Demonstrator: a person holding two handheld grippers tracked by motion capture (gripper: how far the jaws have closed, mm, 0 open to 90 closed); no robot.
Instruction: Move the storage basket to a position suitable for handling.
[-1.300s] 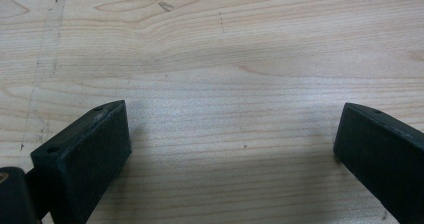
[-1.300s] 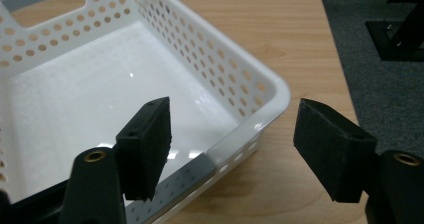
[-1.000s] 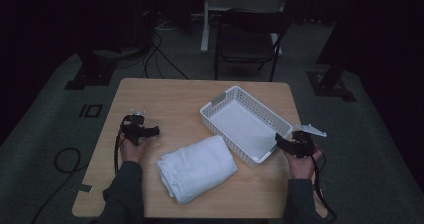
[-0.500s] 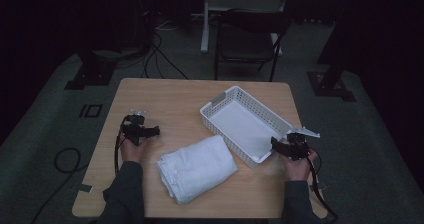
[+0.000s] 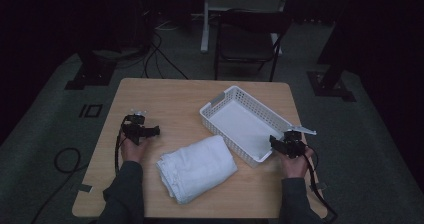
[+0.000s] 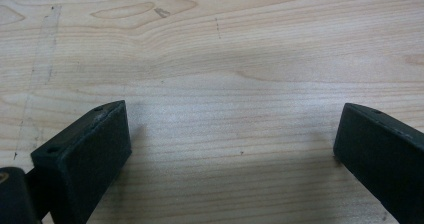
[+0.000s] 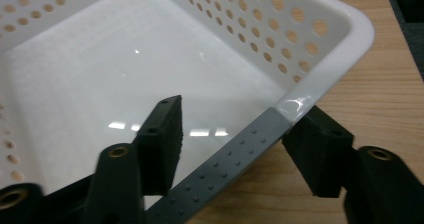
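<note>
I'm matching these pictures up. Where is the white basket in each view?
High view: basket right of centre on the table, near end by the right gripper.
Left gripper view: bare tabletop.
Right gripper view: basket fills the upper left, jaws straddling its grey handle.
Shared landmark: wooden table.

Table (image 5: 175,96) is set in front of the person, a chair (image 5: 248,43) placed behind its far edge. Basket (image 5: 243,121) is positioned on the table's right half, angled, one corner toward the far side, nothing seen in it. Folded towel (image 5: 197,168) is laid on the table near the front edge, just left of the basket's near corner, slightly apart from it. Left gripper (image 5: 154,131) is held over bare tabletop left of the towel. Right gripper (image 5: 273,142) is placed at the basket's near-right end, its rim handle (image 7: 235,159) straddled: one jaw inside the basket, one outside.
</note>
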